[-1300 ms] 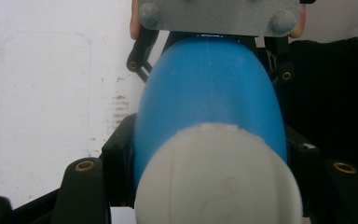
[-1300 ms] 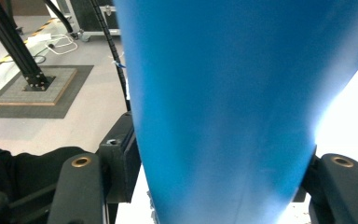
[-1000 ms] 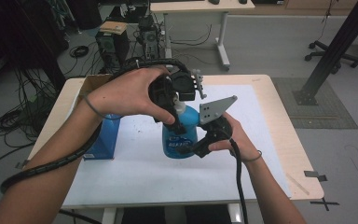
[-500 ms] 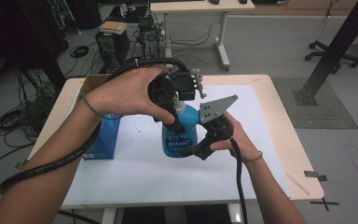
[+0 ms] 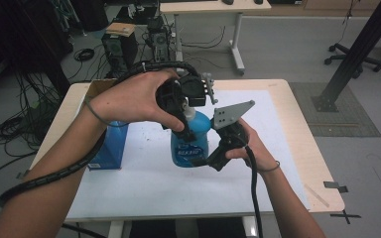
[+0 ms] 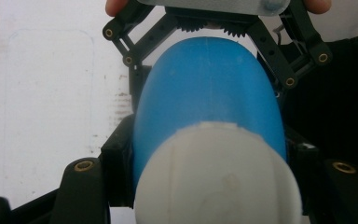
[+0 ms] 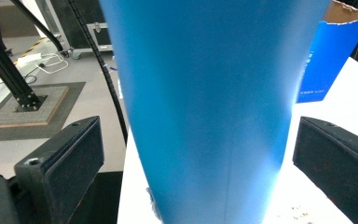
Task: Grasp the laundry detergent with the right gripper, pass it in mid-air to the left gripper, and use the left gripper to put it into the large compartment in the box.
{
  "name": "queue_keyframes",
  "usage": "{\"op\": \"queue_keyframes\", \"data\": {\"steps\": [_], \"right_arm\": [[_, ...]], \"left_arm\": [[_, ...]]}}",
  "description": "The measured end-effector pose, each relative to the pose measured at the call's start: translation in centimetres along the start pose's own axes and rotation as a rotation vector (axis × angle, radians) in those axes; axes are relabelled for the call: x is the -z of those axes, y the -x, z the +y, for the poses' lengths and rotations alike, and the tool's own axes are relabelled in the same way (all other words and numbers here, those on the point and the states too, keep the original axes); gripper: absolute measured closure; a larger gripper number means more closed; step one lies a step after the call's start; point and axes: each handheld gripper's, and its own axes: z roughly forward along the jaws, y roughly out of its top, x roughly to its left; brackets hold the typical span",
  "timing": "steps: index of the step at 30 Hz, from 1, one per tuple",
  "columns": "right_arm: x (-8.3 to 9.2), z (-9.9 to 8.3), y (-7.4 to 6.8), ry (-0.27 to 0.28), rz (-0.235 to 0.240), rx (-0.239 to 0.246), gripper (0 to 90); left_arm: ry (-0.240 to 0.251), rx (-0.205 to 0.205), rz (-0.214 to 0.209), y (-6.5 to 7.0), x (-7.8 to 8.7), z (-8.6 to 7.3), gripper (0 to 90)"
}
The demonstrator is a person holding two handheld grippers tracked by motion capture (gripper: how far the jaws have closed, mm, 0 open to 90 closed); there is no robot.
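The blue bottle [image 5: 190,144] stood upright on the table's white mat [image 5: 287,148], w/ the blue carton [image 5: 110,148] near its side. Left gripper [image 5: 187,106] came from above the bottle, jaws clamped on its white cap [image 6: 216,177]. Right gripper [image 5: 213,159] sat low beside the bottle; its jaws had just been opening and stood spread, pads [image 7: 67,161] clear of the body between them.
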Motion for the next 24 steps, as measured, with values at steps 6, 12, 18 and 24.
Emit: {"op": "queue_keyframes", "data": {"steps": [6,12,18,24], "right_arm": [[0.0,0.1,0.0,-0.006,-0.001,-0.01,2.2],[0.4,0.2,0.1,-0.022,-0.005,-0.025,2.0],[0.7,0.4,-0.1,-0.072,-0.005,-0.047,1.9],[1.9,0.5,0.0,-0.167,-0.006,-0.078,1.9]], "left_arm": [[0.001,0.002,-0.003,0.0,0.0,0.0,37.9],[0.005,0.008,0.004,0.0,0.1,-0.3,37.9],[0.016,0.017,0.01,0.0,0.3,-0.5,37.9],[0.0,0.021,0.013,-0.1,0.5,-0.6,37.9]]}}
